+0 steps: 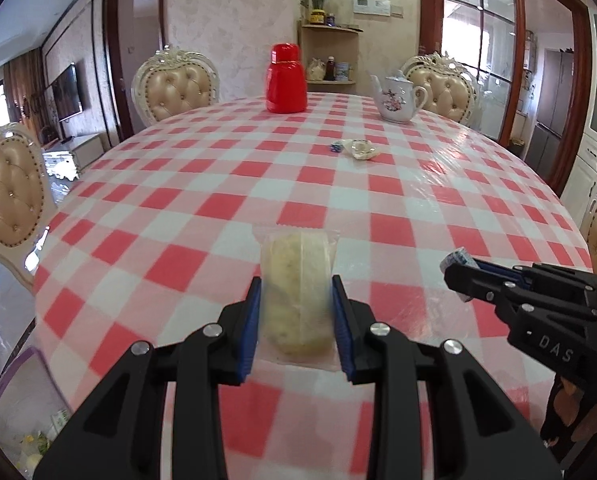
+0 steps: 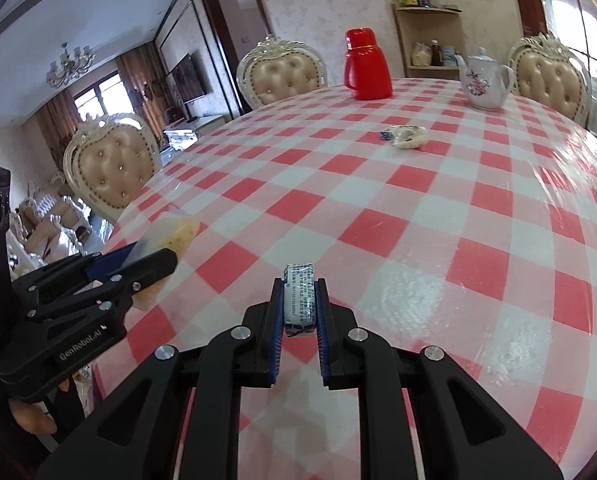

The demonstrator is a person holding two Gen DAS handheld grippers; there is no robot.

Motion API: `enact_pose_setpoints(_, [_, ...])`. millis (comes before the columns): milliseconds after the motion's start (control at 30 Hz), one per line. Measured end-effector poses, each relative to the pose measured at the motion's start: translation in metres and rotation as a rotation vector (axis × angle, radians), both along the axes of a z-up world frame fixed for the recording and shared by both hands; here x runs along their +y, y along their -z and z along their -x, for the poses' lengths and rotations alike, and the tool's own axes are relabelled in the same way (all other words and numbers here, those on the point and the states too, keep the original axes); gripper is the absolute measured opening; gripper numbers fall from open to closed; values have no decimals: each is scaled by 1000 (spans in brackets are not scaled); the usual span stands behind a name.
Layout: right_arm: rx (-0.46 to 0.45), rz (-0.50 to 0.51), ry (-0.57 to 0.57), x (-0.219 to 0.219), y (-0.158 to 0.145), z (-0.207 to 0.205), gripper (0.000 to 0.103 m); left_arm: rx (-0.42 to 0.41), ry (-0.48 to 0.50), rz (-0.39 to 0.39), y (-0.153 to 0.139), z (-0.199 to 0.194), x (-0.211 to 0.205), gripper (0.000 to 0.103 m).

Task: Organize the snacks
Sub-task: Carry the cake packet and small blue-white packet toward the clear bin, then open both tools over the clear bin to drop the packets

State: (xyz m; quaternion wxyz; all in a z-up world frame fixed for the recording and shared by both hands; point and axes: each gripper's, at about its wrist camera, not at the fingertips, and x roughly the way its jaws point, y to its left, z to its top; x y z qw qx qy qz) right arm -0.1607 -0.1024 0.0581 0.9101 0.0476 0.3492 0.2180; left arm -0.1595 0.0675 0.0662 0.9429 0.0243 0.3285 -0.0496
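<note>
My left gripper [image 1: 296,284] is shut on a pale yellow pastry in a clear wrapper [image 1: 296,292], held above the red-and-white checked tablecloth [image 1: 218,184]. It also shows in the right wrist view [image 2: 170,240], at the left. My right gripper [image 2: 299,282] is shut on a small white-and-blue wrapped candy [image 2: 299,296]. That gripper shows at the right of the left wrist view [image 1: 454,268]. Further back on the table lie another wrapped pastry [image 1: 363,149] and a small blue candy [image 1: 335,146]; both also show in the right wrist view, the pastry [image 2: 408,136] and the candy [image 2: 385,135].
A red thermos [image 1: 286,78] and a white flowered teapot [image 1: 396,98] stand at the table's far side. Cream padded chairs [image 1: 176,88] ring the table. A purple-rimmed container [image 1: 22,412] with items sits below the table's left edge.
</note>
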Motion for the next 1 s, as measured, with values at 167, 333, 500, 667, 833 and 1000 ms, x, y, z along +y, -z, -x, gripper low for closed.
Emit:
enact_pose_setpoints(167, [-17,34,-62,26,-5,14,14,-15,-44,8,-5,18,32,33])
enact_pose_setpoints(333, [-32,70,-158,66,-6,30,14,-24,-119,3,-12,42,79,33])
enact_pose_setpoints(500, [-33,103,-273,113,-4,46,14,-26,-208,-5,-16,64,128,33])
enact_pose_setpoints(667, [-39,150,-404,166,0,70,14,-10,-273,-30,-19,81,169,33])
enact_pose_setpoints(833, [-62,204,-556,216,4,104,14,71,-268,-107,-17,93,197,33])
enact_pose_setpoints(1000, [-68,241,-672,250,14,132,14,146,-282,-157,-12,112,228,33])
